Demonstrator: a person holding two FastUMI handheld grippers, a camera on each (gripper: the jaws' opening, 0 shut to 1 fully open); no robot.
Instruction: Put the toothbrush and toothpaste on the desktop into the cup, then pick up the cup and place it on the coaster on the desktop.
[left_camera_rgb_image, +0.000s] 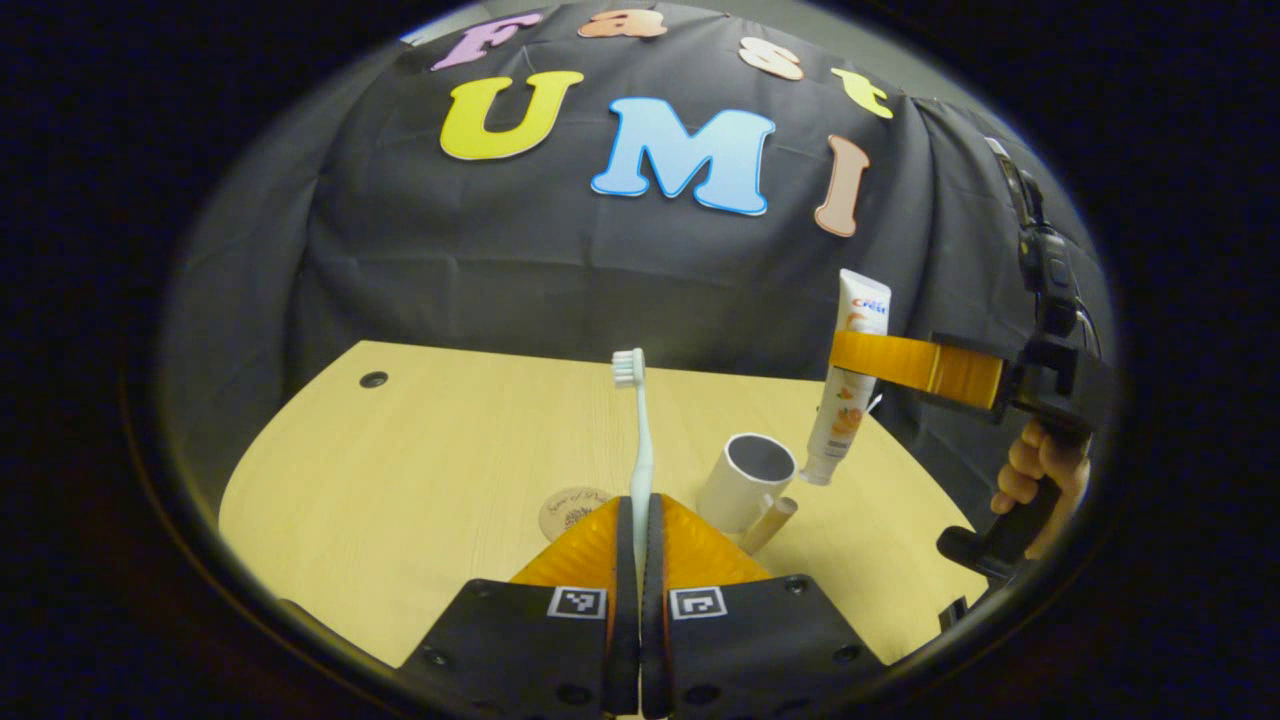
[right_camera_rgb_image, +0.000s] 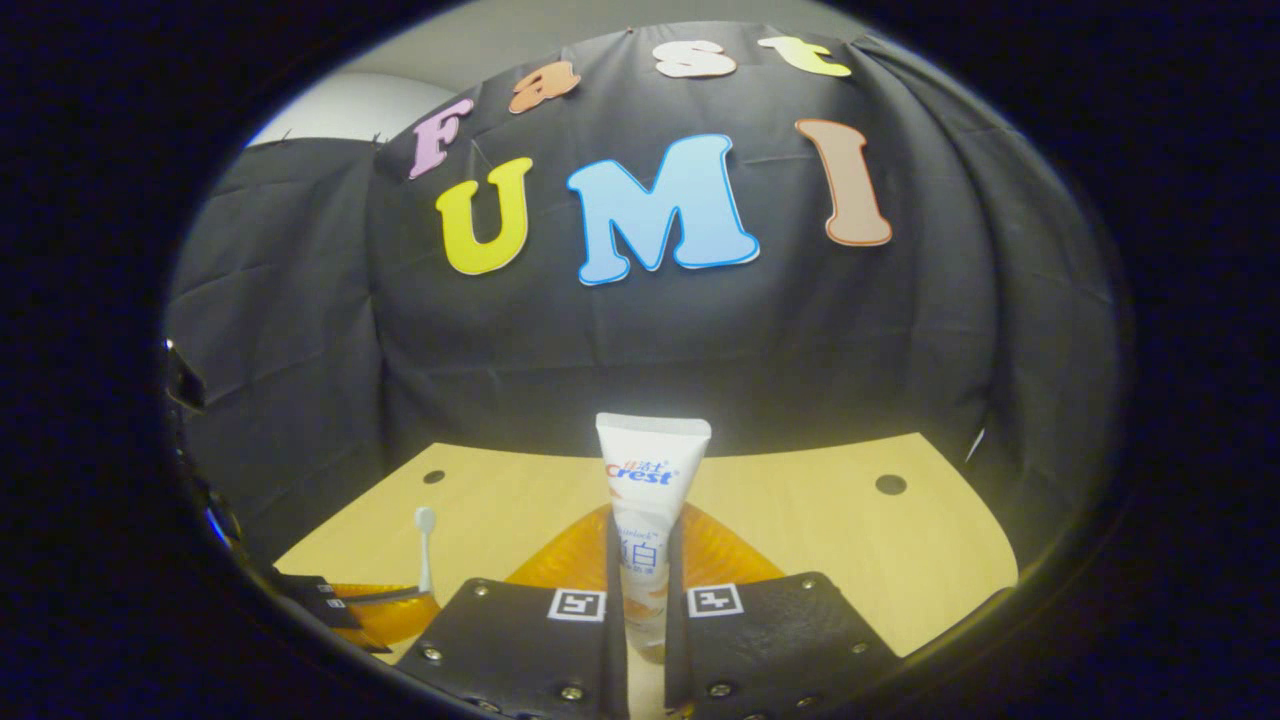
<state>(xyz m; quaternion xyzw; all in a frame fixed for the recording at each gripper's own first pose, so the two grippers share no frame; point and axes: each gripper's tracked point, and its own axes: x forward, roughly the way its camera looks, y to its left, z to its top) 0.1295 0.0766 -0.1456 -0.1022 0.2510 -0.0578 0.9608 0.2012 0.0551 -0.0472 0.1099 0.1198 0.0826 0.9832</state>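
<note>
I'm pinching the light, stiff toothbrush (left_camera_rgb_image: 640, 440) low on its handle in my left gripper (left_camera_rgb_image: 638, 530) and clamping the soft toothpaste tube (right_camera_rgb_image: 648, 520) mid-body in my right gripper (right_camera_rgb_image: 648, 600), both hanging over the desktop (left_camera_rgb_image: 420, 480) near the white cup (left_camera_rgb_image: 748, 480) by its right edge.

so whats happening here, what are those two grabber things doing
A person holds a gripper in each hand. The left gripper is shut on a toothbrush, held upright with the bristles up. The right gripper is shut on a toothpaste tube, which hangs cap-down close to the white cup. The cup looks empty and stands on the table, beside the round coaster, not on it.
</note>
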